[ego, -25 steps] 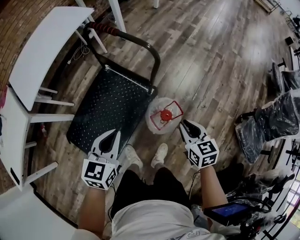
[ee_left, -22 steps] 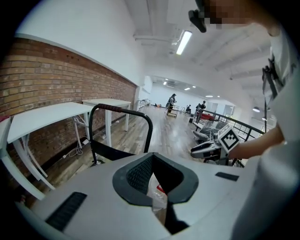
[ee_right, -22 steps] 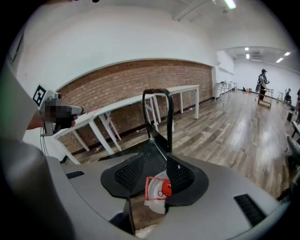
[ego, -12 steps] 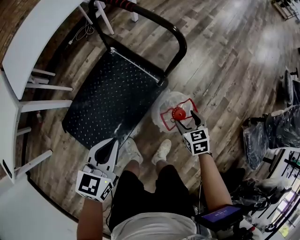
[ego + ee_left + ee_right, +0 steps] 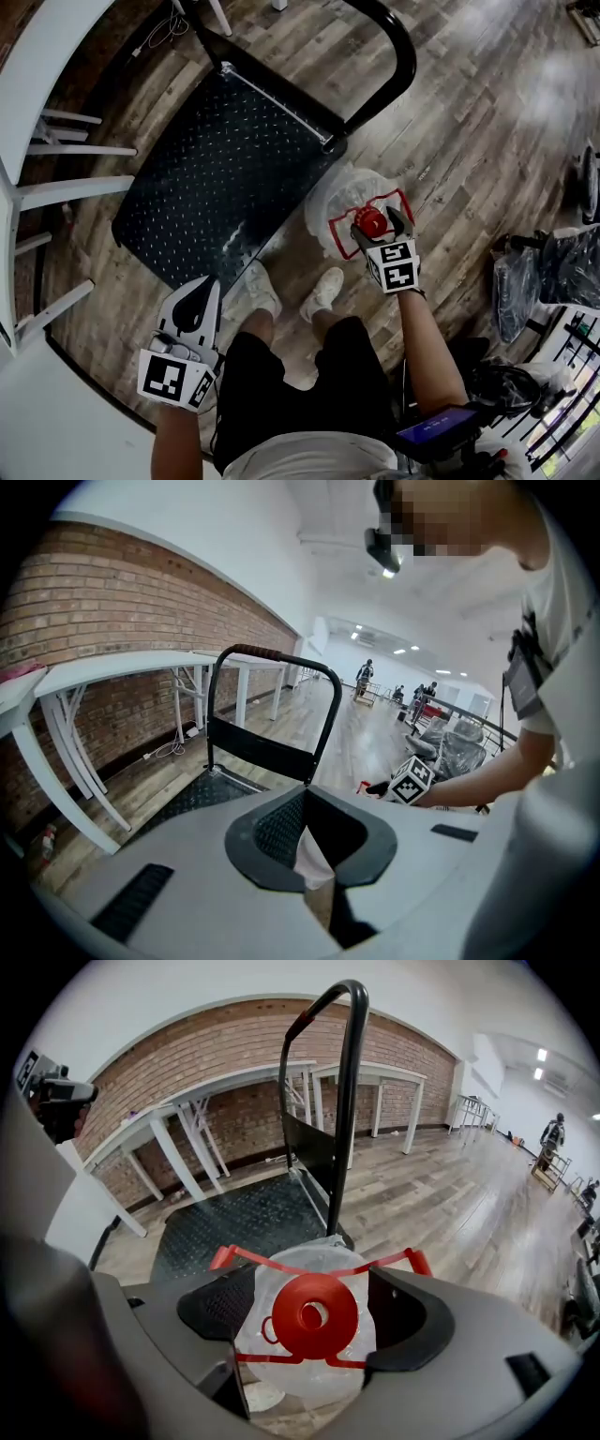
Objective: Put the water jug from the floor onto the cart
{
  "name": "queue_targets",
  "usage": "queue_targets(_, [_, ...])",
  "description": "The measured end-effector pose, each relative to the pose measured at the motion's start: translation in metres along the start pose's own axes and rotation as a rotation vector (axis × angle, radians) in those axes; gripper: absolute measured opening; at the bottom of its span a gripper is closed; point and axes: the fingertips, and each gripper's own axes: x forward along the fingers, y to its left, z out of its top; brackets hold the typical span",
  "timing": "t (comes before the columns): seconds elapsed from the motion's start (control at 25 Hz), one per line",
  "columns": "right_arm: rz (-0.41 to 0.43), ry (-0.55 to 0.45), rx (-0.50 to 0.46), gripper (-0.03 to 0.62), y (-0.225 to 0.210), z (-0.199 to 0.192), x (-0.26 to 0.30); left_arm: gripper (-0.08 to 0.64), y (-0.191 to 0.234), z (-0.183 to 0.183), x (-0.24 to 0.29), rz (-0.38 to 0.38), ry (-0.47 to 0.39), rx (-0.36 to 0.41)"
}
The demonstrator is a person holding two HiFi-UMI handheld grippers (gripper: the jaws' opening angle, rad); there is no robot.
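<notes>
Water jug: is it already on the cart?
No, the water jug stands on the floor beside the cart.

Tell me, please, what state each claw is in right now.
Left claw: shut, empty.
Right claw: open, its jaws have just been opening, with the top of the water jug between them, not gripped.

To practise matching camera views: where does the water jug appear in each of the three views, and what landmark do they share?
Head view: water jug right of centre, by the cart.
Left gripper view: not clearly seen.
Right gripper view: bottom centre, red cap showing.
Shared landmark: cart handle.
</notes>
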Motion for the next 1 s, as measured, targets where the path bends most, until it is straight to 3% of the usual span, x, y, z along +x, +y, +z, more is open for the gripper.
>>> queue_targets(0.6, [-0.034, 0.079, 0.057, 0.350, -0.006, -0.033, 0.029, 0.000, 0.004, -0.013, 0.014, 0.014, 0.035, -0.042])
queue_targets(1.0, [-0.078, 0.074, 0.067, 0.321, -0.007, -0.037, 0.017, 0.000, 0.003, -0.015, 0.013, 0.020, 0.037, -0.044])
